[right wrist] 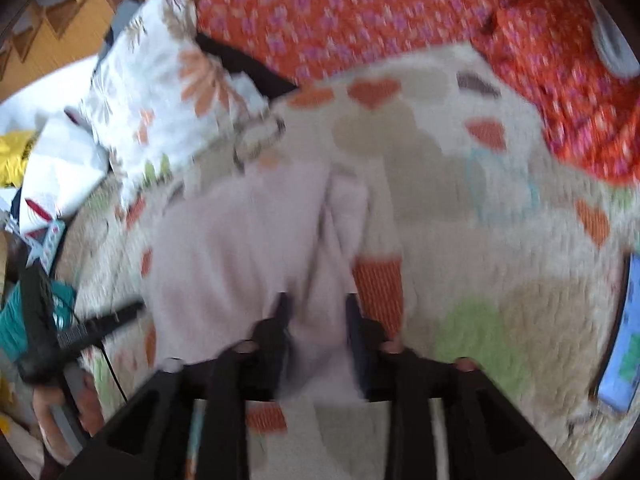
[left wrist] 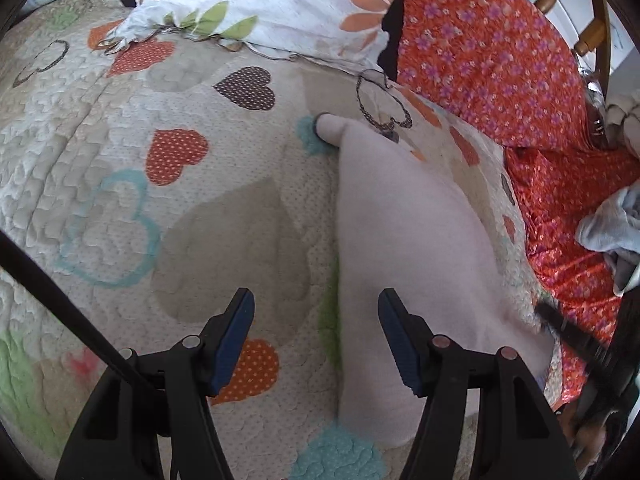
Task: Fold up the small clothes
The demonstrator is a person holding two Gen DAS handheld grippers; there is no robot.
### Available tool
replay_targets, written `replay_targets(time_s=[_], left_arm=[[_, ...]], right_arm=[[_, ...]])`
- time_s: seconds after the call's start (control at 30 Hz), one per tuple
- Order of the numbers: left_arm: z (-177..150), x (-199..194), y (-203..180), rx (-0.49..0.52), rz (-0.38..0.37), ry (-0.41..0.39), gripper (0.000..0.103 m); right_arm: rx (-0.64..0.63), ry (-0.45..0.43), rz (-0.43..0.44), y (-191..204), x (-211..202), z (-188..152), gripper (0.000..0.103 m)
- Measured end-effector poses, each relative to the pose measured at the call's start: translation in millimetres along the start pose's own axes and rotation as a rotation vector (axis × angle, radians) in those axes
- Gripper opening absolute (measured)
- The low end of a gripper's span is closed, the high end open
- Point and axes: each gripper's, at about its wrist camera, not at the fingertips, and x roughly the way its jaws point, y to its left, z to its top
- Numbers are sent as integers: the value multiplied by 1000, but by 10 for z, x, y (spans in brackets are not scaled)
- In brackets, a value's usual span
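A small pale pink garment [left wrist: 404, 248] lies on a quilt with heart patches [left wrist: 120, 160]. In the left wrist view my left gripper [left wrist: 316, 304] is open and empty above the quilt, its right finger over the garment's left edge. In the blurred right wrist view the garment [right wrist: 240, 248] runs up from my right gripper [right wrist: 316, 304], whose fingers are closed on a fold of its near edge. The other gripper's black tip [left wrist: 568, 328] shows at the garment's right edge in the left wrist view.
A floral pillow [left wrist: 272, 4] lies at the back of the quilt. An orange flowered cloth [left wrist: 500, 68] covers the right side, with a wooden chair [left wrist: 588, 20] behind it. Grey-white clothes [left wrist: 612, 232] sit at the far right. A blue book-like item [right wrist: 624, 332] lies at the quilt's right edge.
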Motion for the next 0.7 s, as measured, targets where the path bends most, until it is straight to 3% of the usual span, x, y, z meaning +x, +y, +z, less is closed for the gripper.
replay_targets(time_s=[0.17,0.2,0.23,0.27,0.33,0.37,0.43,0.53,0.57,0.63,0.67,0.7], left_arm=[[7,-12,-14,2,9,-26,63],[8,-23,-19,4,10,-32,63],[7,-32,-24,5,11,-36,63],[9,-40,-32,6,11,-41,63],[17,-51,-65,15,4,-47,63],[22,-53,-82,19,-6,-49,63],[24,-39,-123,28,-13,-54,65],[3,62,-196,53,-4,-50,69],[-8,88,-210,58,-7,-46,69],[-33,149,-231,68,-29,-32,70],[-42,170,-240,70,-45,-29,73],[-47,182,-244,67,-67,-32,77]], right_arm=[[-39,114,14,139,762,287,50],[-33,138,30,126,873,277,47],[-17,168,67,85,996,236,36],[18,179,107,34,1048,212,16],[20,132,124,32,886,271,13],[-19,90,93,68,748,310,12],[-73,31,17,100,572,359,12],[-161,9,-251,79,625,318,10],[-158,58,-266,21,745,281,11],[-42,106,-144,-190,821,255,12],[5,105,-107,-282,792,262,18],[50,97,-74,-381,747,281,35]])
